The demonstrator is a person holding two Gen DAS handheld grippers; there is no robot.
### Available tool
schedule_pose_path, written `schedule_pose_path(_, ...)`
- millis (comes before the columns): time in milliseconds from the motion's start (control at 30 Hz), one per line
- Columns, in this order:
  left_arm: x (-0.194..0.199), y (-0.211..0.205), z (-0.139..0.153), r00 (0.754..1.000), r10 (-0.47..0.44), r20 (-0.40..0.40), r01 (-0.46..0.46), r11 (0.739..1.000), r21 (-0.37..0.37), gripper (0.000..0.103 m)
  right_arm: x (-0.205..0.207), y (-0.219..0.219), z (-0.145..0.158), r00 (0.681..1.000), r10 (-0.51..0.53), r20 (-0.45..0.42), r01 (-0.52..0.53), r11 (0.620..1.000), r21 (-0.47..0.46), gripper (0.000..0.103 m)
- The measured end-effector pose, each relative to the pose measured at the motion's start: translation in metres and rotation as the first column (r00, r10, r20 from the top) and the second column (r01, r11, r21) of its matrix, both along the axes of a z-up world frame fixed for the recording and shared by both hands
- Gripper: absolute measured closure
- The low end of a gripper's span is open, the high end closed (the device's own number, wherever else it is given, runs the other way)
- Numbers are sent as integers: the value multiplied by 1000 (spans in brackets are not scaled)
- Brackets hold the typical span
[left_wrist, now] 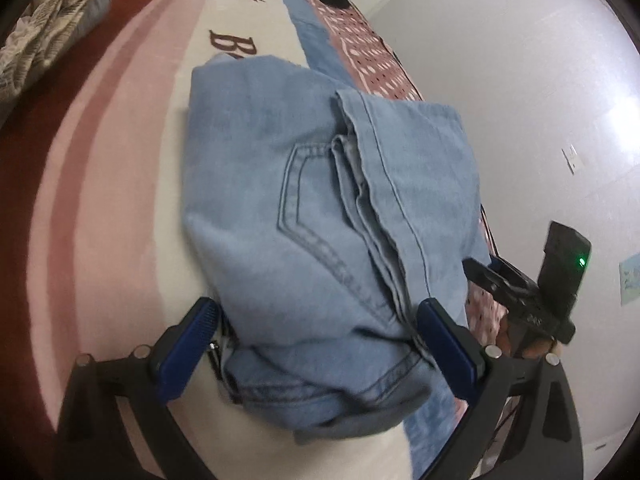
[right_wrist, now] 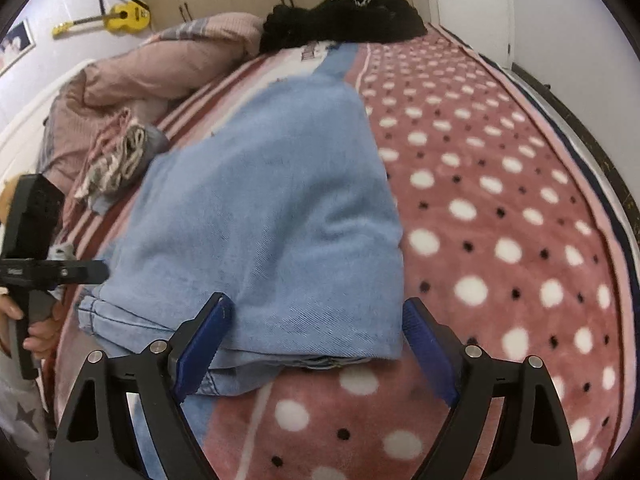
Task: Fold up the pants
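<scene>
Light blue jeans lie folded into a compact stack on the bed blanket, back pocket up. My left gripper is open, its blue pads on either side of the near waistband end of the stack. The right gripper's body shows at the right edge of that view. In the right wrist view the jeans lie on the polka-dot blanket. My right gripper is open, straddling the stack's near folded edge. The left gripper's body is at the far left, held by a hand.
A black garment pile lies at the bed's far end. A pink duvet and a crumpled patterned cloth lie to the left. A yellow ukulele leans on the wall. White floor lies beyond the bed edge.
</scene>
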State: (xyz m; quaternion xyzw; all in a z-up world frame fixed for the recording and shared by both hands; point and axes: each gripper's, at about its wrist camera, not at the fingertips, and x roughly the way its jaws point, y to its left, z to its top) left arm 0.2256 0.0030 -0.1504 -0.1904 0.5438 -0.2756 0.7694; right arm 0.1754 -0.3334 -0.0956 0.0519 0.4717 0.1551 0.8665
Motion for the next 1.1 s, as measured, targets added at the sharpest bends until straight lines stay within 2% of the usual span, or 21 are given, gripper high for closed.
schedule_pose_path(100, 2, 4, 1, 1000, 5, -14, -6, 1000, -24, 5, 1, -7, -6, 1000, -13, -16, 14, 999, 48, 17)
schedule_pose_path(233, 15, 13, 4, 998, 55, -43, -60, 991, -118, 5, 9, -22, 4, 999, -48, -7, 49, 991, 124, 16)
schedule_pose_path(367, 26, 4, -3, 997, 49, -66, -56, 992, -109, 5, 27, -22, 3, 999, -21, -25, 24, 989, 146, 16)
schedule_pose_path(433, 27, -1, -4, 997, 57, -57, -63, 993, -104, 6, 39, -18, -9, 996, 23, -81, -4, 976, 219, 20)
schedule_pose_path(500, 23, -5, 0, 998, 57, -32, -59, 995, -74, 22, 40, -13, -12, 997, 32, -75, -13, 972, 236, 30)
schedule_pose_path(533, 19, -3, 4, 999, 47, -12, -48, 998, -45, 38, 37, -11, -9, 998, 27, -61, -12, 974, 227, 42)
schedule_pose_path(567, 15, -2, 7, 999, 41, -1, -41, 999, -33, 53, 33, -10, -6, 998, 30, -48, -18, 974, 227, 48)
schedule_pose_path(633, 6, 4, 15, 999, 32, 10, -32, 999, -40, 72, 25, -11, 1, 999, 29, -24, -23, 972, 234, 70)
schedule_pose_path(700, -4, 11, 22, 1000, 17, 16, -16, 998, -66, 76, 11, -12, 13, 1000, 26, -8, -22, 963, 270, 73)
schedule_pose_path(800, -24, 19, 39, 999, -6, 53, 9, 998, -58, 78, -11, -3, 29, 999, 39, 2, -38, 965, 261, 76)
schedule_pose_path(933, -60, 37, 65, 994, -49, 102, 53, 998, -36, 78, -50, 7, 47, 999, 51, 6, -50, 950, 309, 76)
schedule_pose_path(1100, -101, 52, 66, 989, -109, 97, 110, 994, -5, 77, -112, 29, 51, 997, 75, -12, -66, 941, 332, 76)
